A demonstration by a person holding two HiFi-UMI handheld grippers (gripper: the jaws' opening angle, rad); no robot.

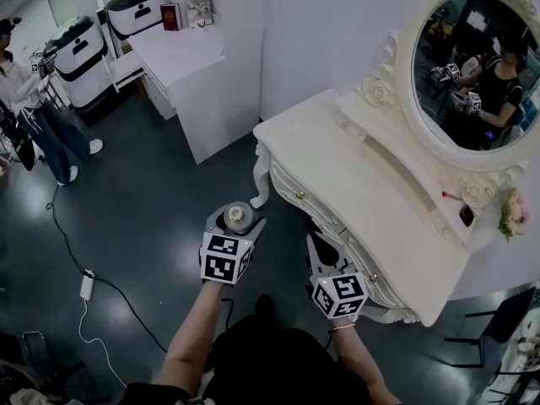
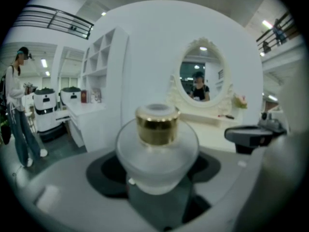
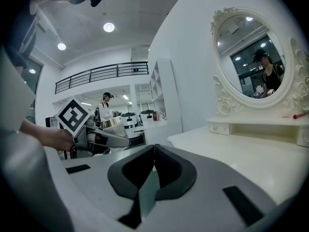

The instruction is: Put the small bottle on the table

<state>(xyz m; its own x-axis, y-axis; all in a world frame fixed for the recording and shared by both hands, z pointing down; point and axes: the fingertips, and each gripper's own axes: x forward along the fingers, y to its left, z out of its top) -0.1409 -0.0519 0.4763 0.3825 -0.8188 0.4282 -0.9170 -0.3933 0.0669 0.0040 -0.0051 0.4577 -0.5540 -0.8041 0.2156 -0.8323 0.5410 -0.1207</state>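
A small frosted glass bottle (image 1: 238,215) with a gold collar sits upright between the jaws of my left gripper (image 1: 235,220), which is shut on it. In the left gripper view the bottle (image 2: 157,146) fills the centre. It hangs over the dark floor, left of the white dressing table (image 1: 354,175) and clear of it. My right gripper (image 1: 315,241) is shut with nothing in it, close to the table's front edge. In the right gripper view its pads meet (image 3: 153,151), the tabletop (image 3: 241,149) lies to the right, and the bottle (image 3: 111,123) shows at the left.
An oval mirror (image 1: 477,66) stands at the table's back, with a raised shelf, a small red item (image 1: 451,197) and flowers (image 1: 512,213). A person (image 1: 34,108) stands far left by white machines (image 1: 80,57). A white counter (image 1: 181,57) stands behind. A cable with an adapter (image 1: 87,285) lies on the floor.
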